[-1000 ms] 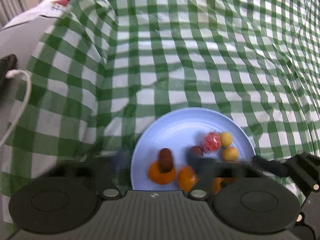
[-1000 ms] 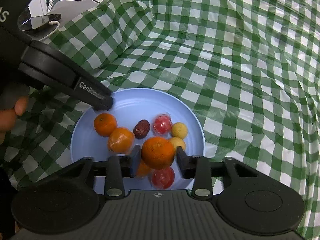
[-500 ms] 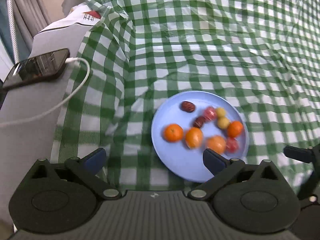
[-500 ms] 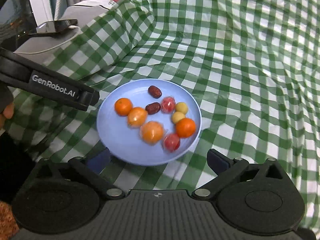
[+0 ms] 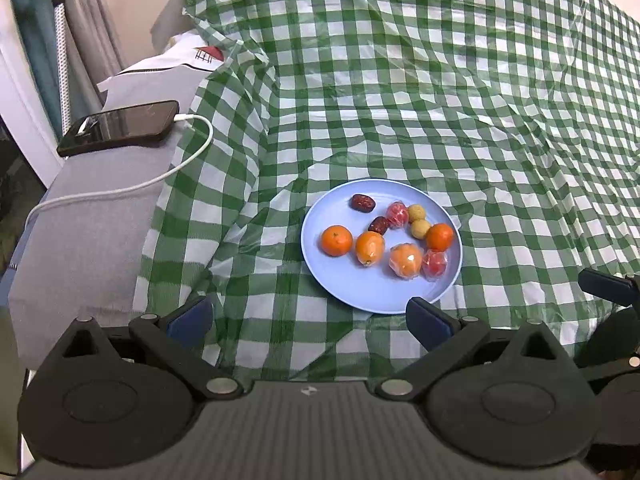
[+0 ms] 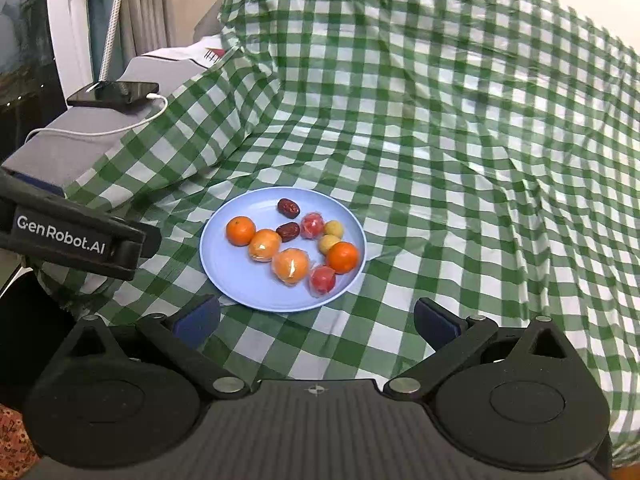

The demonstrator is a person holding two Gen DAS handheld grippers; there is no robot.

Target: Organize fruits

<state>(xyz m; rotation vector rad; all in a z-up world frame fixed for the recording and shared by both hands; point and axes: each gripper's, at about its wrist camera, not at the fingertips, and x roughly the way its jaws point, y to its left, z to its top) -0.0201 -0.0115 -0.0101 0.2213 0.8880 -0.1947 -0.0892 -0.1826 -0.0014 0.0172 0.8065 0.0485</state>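
Note:
A light blue plate (image 5: 368,298) (image 6: 248,292) lies on the green checked cloth. It holds several fruits: oranges (image 5: 336,240) (image 6: 240,231), wrapped oranges (image 5: 405,260) (image 6: 290,265), two dark dates (image 5: 363,203) (image 6: 288,207), red wrapped fruits (image 5: 434,264) (image 6: 322,279) and two small yellow fruits (image 5: 420,227) (image 6: 329,243). My left gripper (image 5: 310,320) is open and empty, held back above the plate's near edge. My right gripper (image 6: 316,320) is open and empty, also held back from the plate. The left gripper's body (image 6: 72,236) shows at the left of the right wrist view.
A black phone (image 5: 120,126) (image 6: 114,92) with a white charging cable (image 5: 160,178) lies on a grey surface (image 5: 88,216) left of the cloth. The cloth (image 5: 440,100) is wrinkled and rises at the back. Curtains stand at the far left.
My right gripper has let go of an orange onto the plate and opened. Both grippers have pulled up and back from the plate, so the whole plate shows.

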